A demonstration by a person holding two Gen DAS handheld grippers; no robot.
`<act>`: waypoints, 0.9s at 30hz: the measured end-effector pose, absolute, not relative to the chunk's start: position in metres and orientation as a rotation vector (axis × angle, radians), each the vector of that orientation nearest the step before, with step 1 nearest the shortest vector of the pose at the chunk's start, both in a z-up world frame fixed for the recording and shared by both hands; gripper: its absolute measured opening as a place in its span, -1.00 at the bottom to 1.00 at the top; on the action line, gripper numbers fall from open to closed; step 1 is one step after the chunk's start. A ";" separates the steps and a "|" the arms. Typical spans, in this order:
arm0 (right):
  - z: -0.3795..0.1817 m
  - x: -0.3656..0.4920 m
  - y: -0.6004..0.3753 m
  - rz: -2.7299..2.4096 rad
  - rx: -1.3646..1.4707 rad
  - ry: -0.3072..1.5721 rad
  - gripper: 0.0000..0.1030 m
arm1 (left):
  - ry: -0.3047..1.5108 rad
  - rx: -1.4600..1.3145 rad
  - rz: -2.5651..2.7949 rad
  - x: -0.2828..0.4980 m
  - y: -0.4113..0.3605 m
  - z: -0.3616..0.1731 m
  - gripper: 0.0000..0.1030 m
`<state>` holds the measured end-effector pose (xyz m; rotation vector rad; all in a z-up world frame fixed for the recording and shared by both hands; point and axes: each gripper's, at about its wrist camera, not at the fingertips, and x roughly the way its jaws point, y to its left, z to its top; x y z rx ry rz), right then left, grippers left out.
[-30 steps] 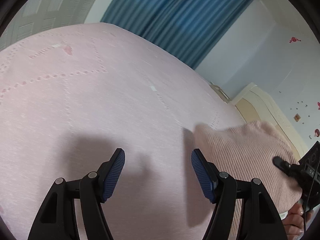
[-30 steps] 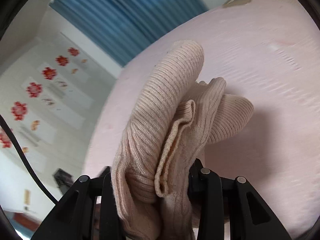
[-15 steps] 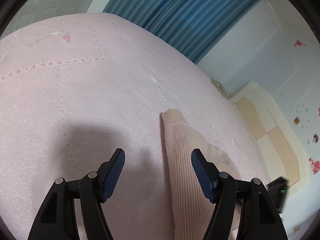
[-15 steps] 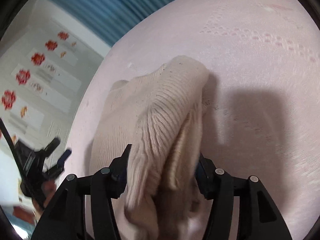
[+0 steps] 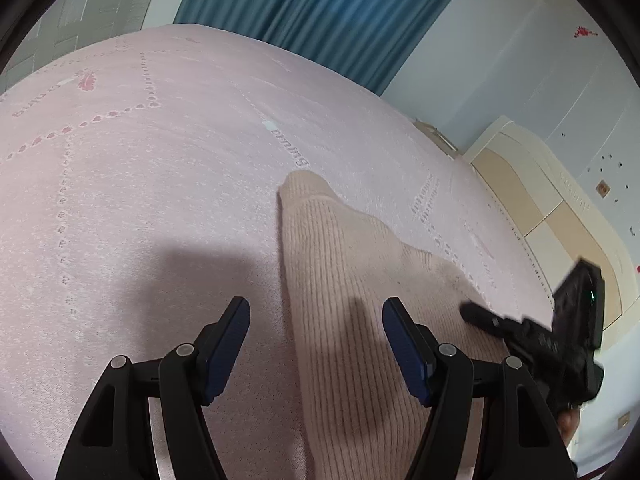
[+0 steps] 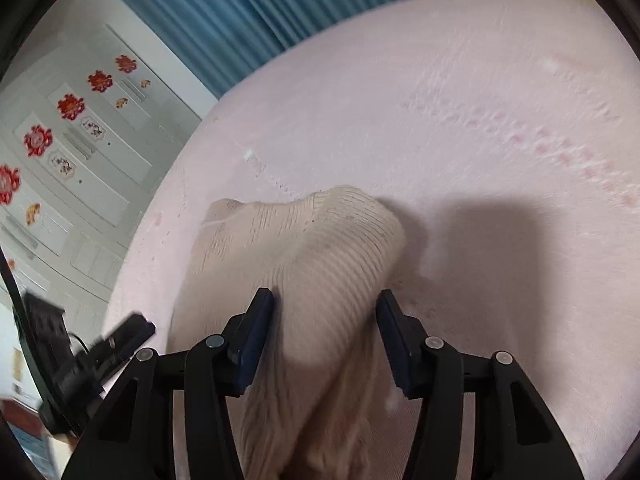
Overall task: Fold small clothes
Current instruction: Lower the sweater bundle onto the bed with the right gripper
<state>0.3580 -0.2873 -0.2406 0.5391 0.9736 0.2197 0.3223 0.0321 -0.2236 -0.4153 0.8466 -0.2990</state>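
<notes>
Right gripper (image 6: 324, 320) – jaws closing around beige ribbed knit garment (image 6: 320, 256) | left gripper (image 5: 316, 336) – open above pink bedspread (image 5: 140, 200)

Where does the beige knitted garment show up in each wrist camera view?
Left wrist view: the beige knitted garment runs from centre to the bottom, under the right finger.
Right wrist view: the garment is bunched at lower centre, between the right claw's fingers.
Shared landmark: the blue curtain along the top.
</notes>
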 end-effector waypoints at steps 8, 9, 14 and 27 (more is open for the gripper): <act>-0.211 0.343 -0.284 0.318 0.337 0.714 -0.72 | 0.852 -0.408 -0.307 0.327 0.026 -0.225 0.30; -0.222 0.353 -0.279 0.267 0.285 0.781 -0.72 | 0.856 -0.407 -0.306 0.328 0.025 -0.226 0.30; -0.242 0.363 -0.280 0.167 0.290 0.897 -0.42 | 0.877 -0.377 -0.295 0.335 0.015 -0.229 0.30; -0.237 0.335 -0.239 0.183 0.107 0.861 -0.22 | 0.891 -0.216 -0.237 0.337 -0.012 -0.236 0.38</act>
